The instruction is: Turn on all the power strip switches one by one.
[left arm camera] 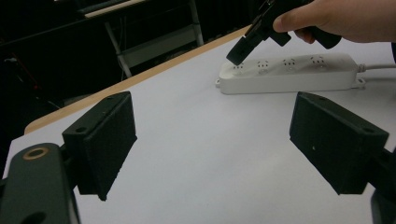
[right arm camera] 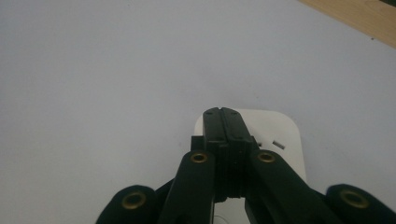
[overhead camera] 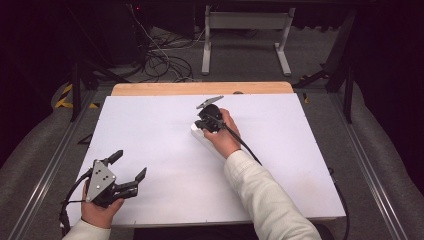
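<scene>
- The right gripper (overhead camera: 203, 121) has its jaws pressed together, tips at the end of the power strip (left arm camera: 285, 73).
- The left gripper (overhead camera: 130, 167) rests wide apart, near the table (overhead camera: 165, 135) corner.

Lab (floor cables (overhead camera: 165, 60), dark curtains)

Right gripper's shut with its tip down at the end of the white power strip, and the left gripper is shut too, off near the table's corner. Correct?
Not quite. The left gripper is open: the left gripper view shows its jaws spread wide apart with bare table between them. The rest holds: the right gripper is shut, its tip at the end of the white power strip.
</scene>
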`<action>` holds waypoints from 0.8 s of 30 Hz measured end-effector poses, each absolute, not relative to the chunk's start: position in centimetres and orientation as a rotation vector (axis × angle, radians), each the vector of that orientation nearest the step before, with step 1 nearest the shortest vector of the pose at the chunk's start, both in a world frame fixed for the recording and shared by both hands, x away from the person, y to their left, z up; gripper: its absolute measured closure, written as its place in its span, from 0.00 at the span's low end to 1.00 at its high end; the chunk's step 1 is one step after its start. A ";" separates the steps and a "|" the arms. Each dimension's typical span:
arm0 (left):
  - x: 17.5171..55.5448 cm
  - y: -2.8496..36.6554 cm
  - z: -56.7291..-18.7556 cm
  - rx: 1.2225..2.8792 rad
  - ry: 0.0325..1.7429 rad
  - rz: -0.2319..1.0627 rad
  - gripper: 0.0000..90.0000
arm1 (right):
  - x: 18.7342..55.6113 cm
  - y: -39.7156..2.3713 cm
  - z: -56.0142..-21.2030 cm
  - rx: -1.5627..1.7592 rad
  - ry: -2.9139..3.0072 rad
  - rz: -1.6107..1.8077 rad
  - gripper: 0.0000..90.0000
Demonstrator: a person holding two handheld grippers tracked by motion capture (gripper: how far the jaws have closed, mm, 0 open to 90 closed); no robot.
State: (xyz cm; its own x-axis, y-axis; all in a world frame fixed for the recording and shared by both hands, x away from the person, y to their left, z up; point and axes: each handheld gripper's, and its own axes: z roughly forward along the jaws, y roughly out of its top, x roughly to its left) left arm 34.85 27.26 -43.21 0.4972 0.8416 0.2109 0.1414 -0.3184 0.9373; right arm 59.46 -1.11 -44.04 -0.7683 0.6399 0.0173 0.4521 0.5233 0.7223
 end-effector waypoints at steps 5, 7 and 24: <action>34.9 27.3 -43.2 1.769 0.831 0.902 0.17 | 59.6 -1.0 -44.4 0.921 2.521 1.074 1.00; 34.9 27.3 -43.2 1.773 0.831 0.902 0.17 | 59.7 -1.0 -44.5 0.918 2.519 1.068 1.00; 34.9 27.2 -43.2 1.773 0.834 0.906 0.17 | 59.7 -0.7 -45.0 0.904 2.534 1.044 1.00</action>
State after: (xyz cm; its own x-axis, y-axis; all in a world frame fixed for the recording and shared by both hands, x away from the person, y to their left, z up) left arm 34.85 27.22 -43.23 0.4942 0.8425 0.2145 0.1436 -0.3225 0.9356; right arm 59.74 -0.74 -45.01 -0.7746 0.6325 0.0010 0.4497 0.5496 0.7041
